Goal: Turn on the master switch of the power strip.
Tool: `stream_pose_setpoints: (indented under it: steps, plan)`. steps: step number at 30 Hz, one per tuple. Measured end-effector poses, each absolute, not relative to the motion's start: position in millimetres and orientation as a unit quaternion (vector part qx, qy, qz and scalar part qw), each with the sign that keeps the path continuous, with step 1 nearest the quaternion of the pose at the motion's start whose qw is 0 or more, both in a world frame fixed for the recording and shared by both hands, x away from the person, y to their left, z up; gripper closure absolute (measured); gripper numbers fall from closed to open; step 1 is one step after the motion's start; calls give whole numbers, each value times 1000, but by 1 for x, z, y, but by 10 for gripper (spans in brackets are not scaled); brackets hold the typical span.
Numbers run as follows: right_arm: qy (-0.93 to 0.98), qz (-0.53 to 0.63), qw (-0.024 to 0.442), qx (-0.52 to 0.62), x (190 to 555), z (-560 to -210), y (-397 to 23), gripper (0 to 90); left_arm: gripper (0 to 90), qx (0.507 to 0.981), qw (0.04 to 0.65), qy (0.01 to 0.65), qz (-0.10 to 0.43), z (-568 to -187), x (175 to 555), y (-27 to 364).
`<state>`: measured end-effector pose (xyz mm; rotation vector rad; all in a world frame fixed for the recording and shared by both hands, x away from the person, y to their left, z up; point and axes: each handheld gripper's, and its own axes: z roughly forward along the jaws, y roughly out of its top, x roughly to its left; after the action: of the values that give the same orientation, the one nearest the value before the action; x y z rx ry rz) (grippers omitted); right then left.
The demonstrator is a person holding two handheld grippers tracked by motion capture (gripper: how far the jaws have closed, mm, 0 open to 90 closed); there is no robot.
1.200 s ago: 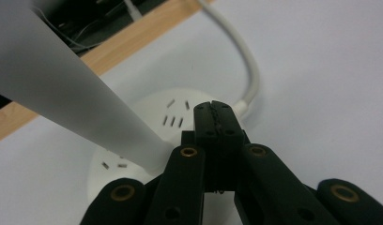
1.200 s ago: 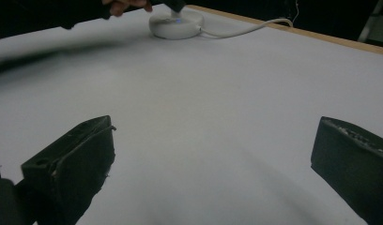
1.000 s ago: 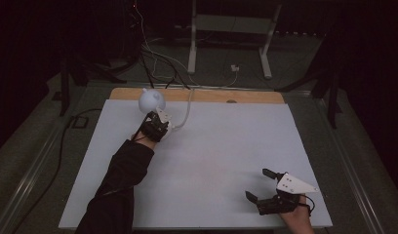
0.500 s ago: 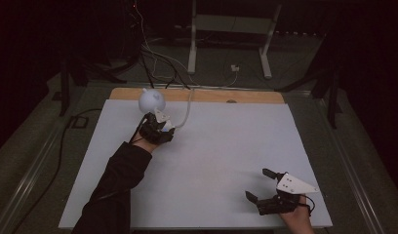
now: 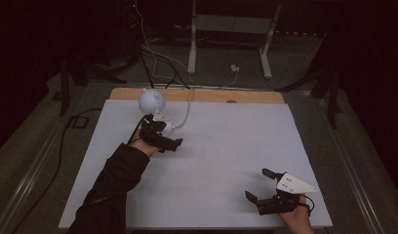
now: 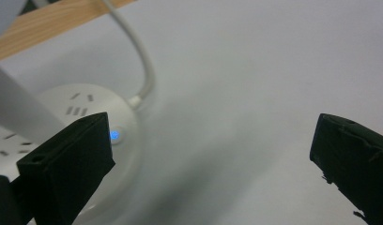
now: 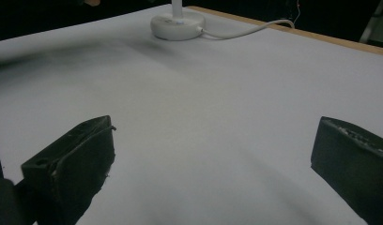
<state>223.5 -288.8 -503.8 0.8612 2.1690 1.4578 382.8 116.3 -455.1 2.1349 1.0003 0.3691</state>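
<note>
Here, lamp base (image 6: 86, 122) just beside left tongs (image 5: 164, 138), jaws apart.

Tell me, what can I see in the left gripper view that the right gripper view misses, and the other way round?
The left gripper view, close in, shows socket slots on the round white base and a glowing blue light. The right gripper view, from farther off, shows the whole base and a long stretch of white sheet. Both share the base, its white cable, the wooden table edge and a pair of wide-open black jaws.
</note>
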Motion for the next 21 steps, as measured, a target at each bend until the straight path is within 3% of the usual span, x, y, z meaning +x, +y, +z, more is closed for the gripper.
stream_pose_setpoints:
  steps: [6, 21]
  plan:
    - [773, 520, 196, 306, 223, -503, -289, 1, 2, 836, 389, 373, 107, -448, 376, 119]
    - [773, 519, 197, 306, 223, -503, -288, 1, 2, 849, 383, 346, 116, -450, 339, 139]
